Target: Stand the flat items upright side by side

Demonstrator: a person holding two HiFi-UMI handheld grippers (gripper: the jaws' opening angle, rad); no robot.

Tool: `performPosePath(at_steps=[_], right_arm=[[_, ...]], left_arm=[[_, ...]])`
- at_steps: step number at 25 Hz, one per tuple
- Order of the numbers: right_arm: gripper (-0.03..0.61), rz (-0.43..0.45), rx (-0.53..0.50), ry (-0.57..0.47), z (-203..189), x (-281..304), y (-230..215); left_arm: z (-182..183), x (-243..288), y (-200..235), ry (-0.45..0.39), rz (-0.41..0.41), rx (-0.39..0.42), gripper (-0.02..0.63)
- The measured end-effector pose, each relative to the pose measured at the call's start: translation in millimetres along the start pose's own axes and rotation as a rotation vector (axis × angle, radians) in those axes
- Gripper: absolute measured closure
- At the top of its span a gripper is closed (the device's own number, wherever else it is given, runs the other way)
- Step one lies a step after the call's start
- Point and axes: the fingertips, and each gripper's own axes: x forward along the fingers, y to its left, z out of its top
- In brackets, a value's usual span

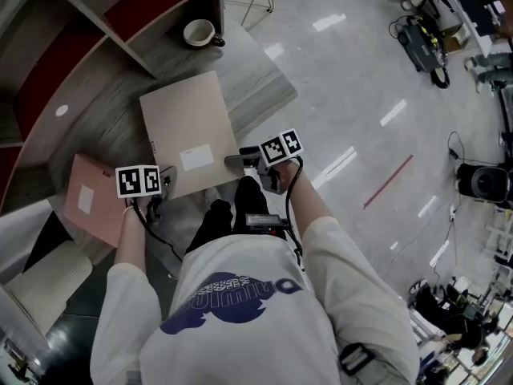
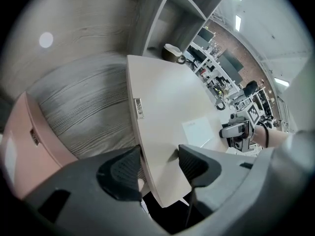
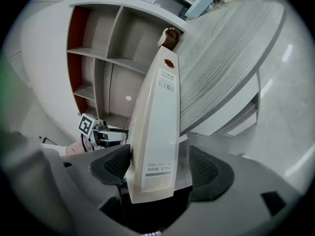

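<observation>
A beige file box (image 1: 183, 127) lies flat on the grey wood table (image 1: 112, 123), its near edge hanging over the table's front. A pink file box (image 1: 90, 200) lies flat to its left. My left gripper (image 1: 164, 188) is at the beige box's near left corner. In the left gripper view the corner of the beige box (image 2: 167, 107) sits between the jaws of my left gripper (image 2: 157, 168), with a small gap at the right pad (image 2: 194, 163). My right gripper (image 1: 237, 160) straddles the near right end. There the labelled spine of the beige box (image 3: 160, 132) stands between the open jaws of my right gripper (image 3: 160, 168), clear of the right pad (image 3: 206, 168).
A cup (image 1: 199, 32) stands at the table's far end beside a shelf unit (image 1: 120, 6) with red and grey compartments. A cushioned seat (image 1: 44, 279) sits at the lower left. Glossy floor (image 1: 361, 95) lies to the right, with equipment along the far wall.
</observation>
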Motion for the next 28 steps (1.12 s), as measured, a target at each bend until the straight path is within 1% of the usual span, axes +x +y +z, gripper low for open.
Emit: performPosePath(at_steps=[3,5,7,12,19,26,28], right_arm=[[0.228,0.035,-0.015,0.022,0,3,4],[0.267,0.063,-0.022,0.033,-1,5,8],[0.268,0.075,-0.023,0.036,-2,5,9],[0.281,0.073,-0.027,0.012,0,1,9],[0.285,0.067,-0.059,-0.017,0,-4,16],[0.287,0.044,-0.14,-0.067,2,-8,24],[0.287,0.059,-0.145,-0.089,6,-11,33]], left_arm=[[0,-1,1,-0.005,0.004,-0.004,0.368],[-2,-2,2,-0.006,0.003,-0.006,0.371],[-3,0,3,-0.008,0.0,-0.007,0.374],[-2,-1,1,-0.019,-0.019,-0.004,0.383],[-8,-5,0,-0.028,-0.041,0.004,0.394],[-8,-16,1,-0.069,-0.045,0.051,0.399],[-4,-21,-1,-0.087,-0.05,0.057,0.4]])
